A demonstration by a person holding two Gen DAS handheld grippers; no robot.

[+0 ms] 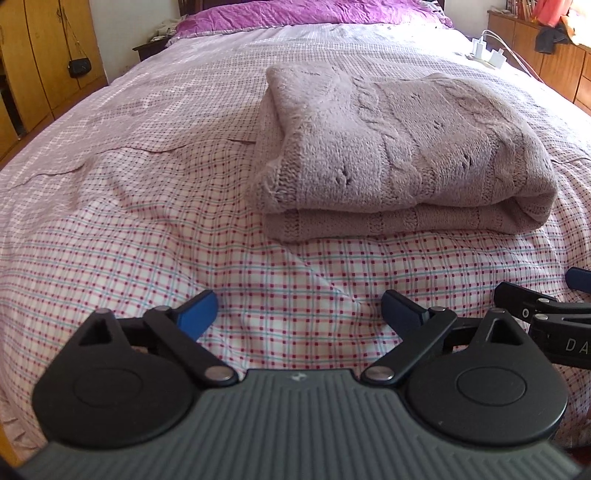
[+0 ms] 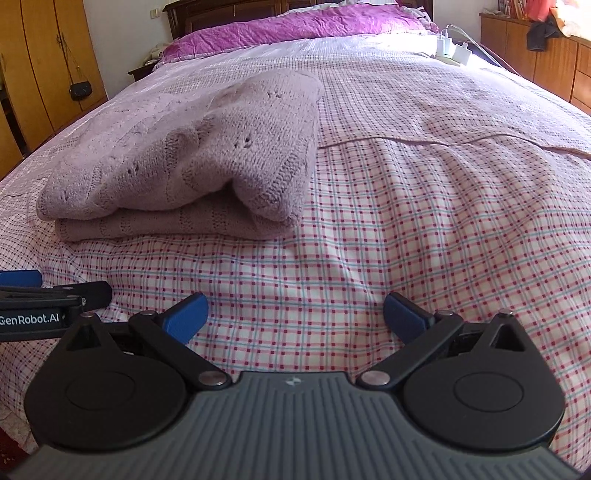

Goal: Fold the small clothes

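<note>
Checked pink-and-white bedsheet (image 1: 155, 236) covers the wide bed and fills both views. Left gripper (image 1: 299, 314), with blue-tipped fingers, hangs over bare sheet with jaws wide apart and nothing between them. Right gripper (image 2: 295, 317) matches it, jaws spread and empty, just beside the left one. Beyond both, apart from them, the folded mauve knitted sweater (image 1: 399, 147) lies mid-bed, open sheet on every side. Far off lie a purple quilt (image 1: 310, 13) and white chargers (image 1: 487, 53) near the right edge.
</note>
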